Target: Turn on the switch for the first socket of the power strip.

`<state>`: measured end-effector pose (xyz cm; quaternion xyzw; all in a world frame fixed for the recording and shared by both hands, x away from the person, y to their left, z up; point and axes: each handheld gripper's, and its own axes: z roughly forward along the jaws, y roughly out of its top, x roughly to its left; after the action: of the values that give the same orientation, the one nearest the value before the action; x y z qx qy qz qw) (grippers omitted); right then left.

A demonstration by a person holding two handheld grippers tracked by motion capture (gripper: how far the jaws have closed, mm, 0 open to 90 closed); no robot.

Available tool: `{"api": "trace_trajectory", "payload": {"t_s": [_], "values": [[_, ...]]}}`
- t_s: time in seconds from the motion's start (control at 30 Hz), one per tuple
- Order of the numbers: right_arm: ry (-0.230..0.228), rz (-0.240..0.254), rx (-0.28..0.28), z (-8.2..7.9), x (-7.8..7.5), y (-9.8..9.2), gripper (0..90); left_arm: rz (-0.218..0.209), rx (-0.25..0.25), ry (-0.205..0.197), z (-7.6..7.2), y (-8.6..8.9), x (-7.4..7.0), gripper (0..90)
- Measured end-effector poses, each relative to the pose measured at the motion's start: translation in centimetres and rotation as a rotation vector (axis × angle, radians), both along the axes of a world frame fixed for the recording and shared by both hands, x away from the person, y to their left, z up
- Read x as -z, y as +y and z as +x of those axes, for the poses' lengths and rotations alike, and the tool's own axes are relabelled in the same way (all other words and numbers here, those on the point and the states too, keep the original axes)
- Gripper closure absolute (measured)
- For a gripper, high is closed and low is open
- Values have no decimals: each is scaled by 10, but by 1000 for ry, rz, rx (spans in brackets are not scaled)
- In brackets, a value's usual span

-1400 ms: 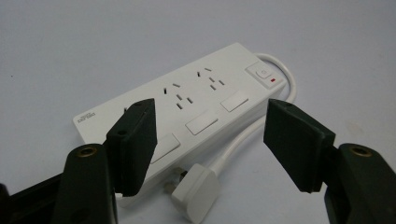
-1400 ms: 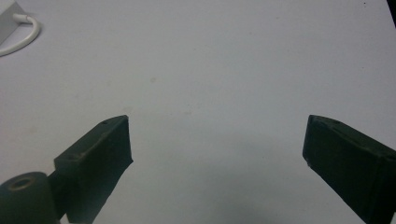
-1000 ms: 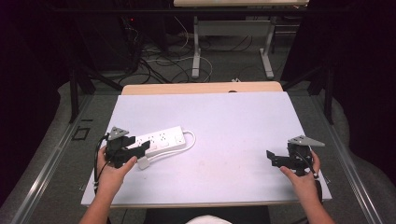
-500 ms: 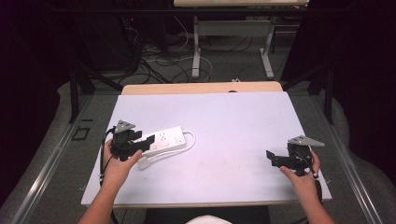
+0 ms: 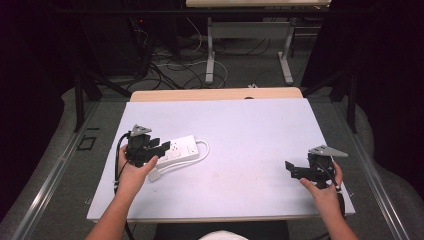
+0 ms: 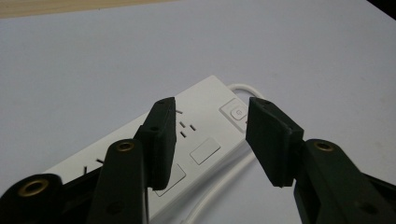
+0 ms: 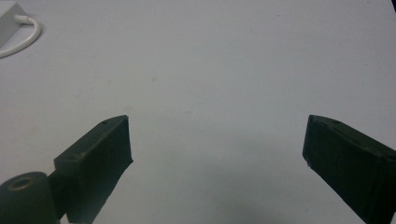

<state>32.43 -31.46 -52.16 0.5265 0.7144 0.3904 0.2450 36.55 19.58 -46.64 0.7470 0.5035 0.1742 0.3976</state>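
moved further over the power strip [image 5: 177,151], the left claw [image 5: 159,149] has been narrowed but grasps nothing yet, positioned for gripping it, while the right claw [image 5: 291,169] is kept released.

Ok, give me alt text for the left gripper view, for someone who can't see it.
The left gripper, its two black jaws apart and just closing in, hangs over a white power strip on a pale table. The strip's sockets and switch show between the jaws; its cable loops behind.

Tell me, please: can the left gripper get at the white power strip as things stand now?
Probably yes. The left gripper hangs right over the power strip, its jaws, which have just been closing, stand either side of the strip without pressing it, and nothing lies between them.
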Motion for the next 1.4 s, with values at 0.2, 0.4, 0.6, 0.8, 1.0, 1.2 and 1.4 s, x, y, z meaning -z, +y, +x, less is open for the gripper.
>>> {"api": "trace_trajectory", "payload": {"t_s": [0.2, 0.4, 0.6, 0.8, 1.0, 1.2, 1.4], "values": [[4, 4, -2, 0, 1, 0, 73, -14, 4, 47, 6, -5, 3, 621], [9, 12, 1, 1, 1, 0, 75, -11, 4, 79, 11, -12, 3, 686], [7, 19, 6, 1, 2, 0, 79, -6, 6, 140, 18, -16, 2, 741], [11, 17, 4, 1, 2, -1, 82, -11, -20, 185, 24, -19, 3, 781], [17, 21, -1, 1, 3, -1, 85, -3, -39, 220, 30, -21, 3, 814], [17, 22, -2, 2, 3, -1, 84, -5, -70, 242, 35, -23, 6, 847], [16, 23, 6, 2, 4, -1, 85, -4, -87, 254, 39, -26, 10, 877]]}}
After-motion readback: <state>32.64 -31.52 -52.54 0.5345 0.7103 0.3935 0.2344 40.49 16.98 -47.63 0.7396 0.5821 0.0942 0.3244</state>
